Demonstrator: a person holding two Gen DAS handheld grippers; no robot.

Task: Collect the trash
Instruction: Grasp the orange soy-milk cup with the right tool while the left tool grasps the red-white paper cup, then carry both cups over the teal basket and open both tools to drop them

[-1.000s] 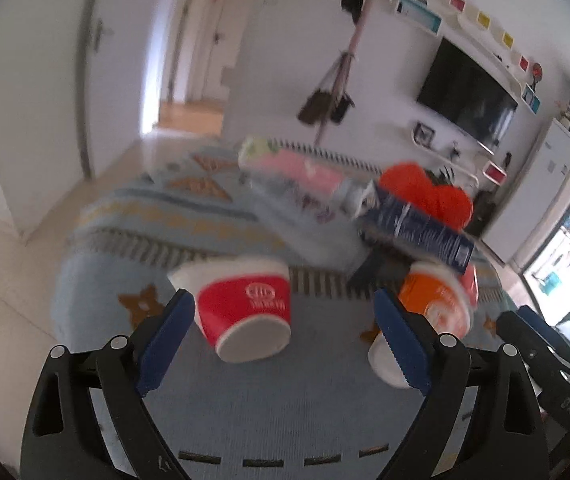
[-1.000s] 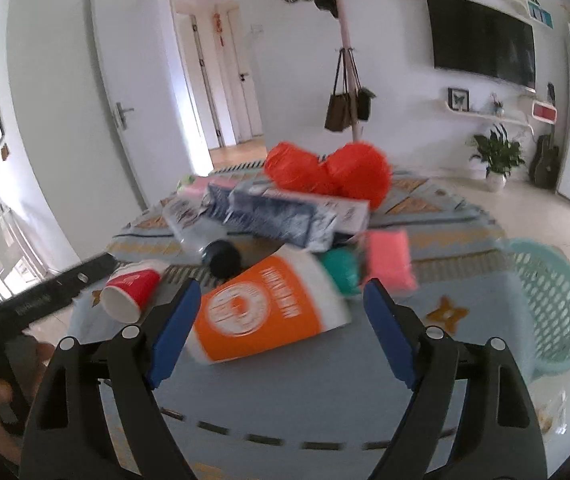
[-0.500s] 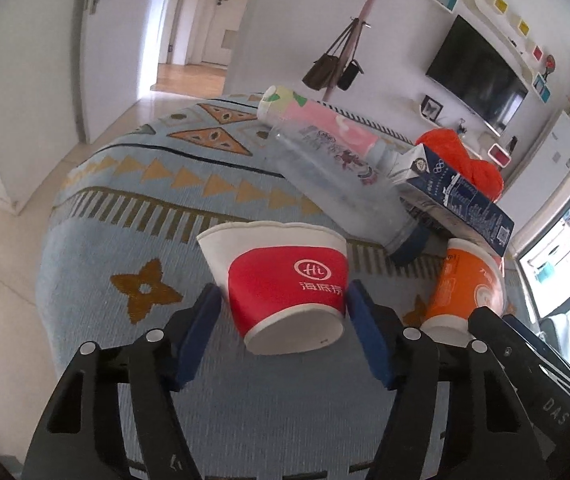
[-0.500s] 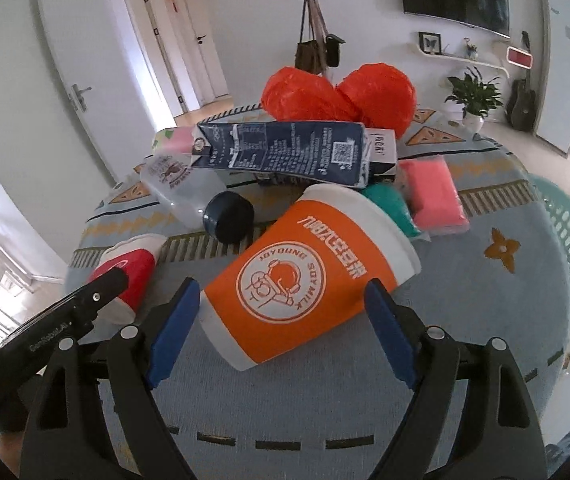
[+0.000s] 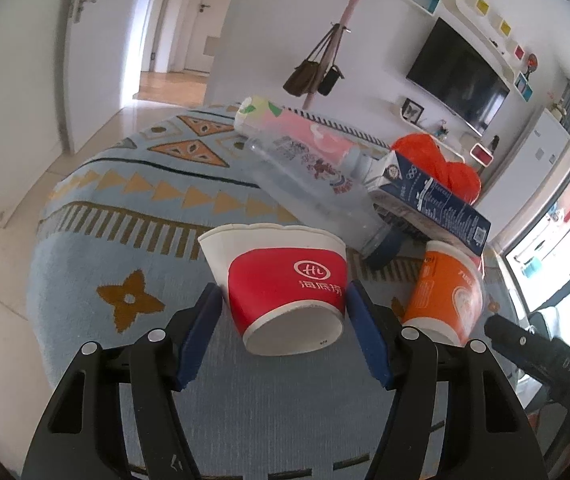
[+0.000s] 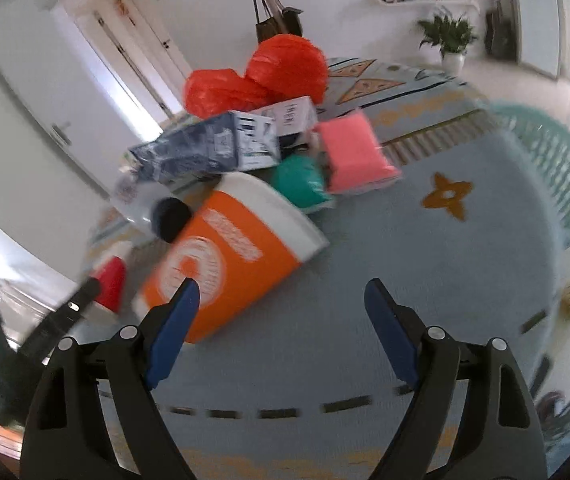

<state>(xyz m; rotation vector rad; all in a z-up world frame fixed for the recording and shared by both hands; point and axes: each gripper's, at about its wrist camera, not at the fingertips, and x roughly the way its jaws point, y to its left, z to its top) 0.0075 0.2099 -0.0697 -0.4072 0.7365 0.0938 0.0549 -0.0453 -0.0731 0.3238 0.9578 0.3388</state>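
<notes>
Left wrist view: the left tool (image 5: 283,312) is clamped on the red cup (image 5: 285,284) lying on the rug (image 5: 125,240); too hard a squeeze could crush it.

Right wrist view: the right tool (image 6: 281,300) hangs open, off-centre from the orange cup (image 6: 229,256), and could knock it rolling.

So a second ago the left gripper (image 5: 285,320) had its jaws wide with the red cup (image 5: 285,284) loose between them; now they've closed in on its sides. The right gripper (image 6: 281,320) has rolled and slid right, so the orange cup (image 6: 233,264) sits by its left jaw.
</notes>
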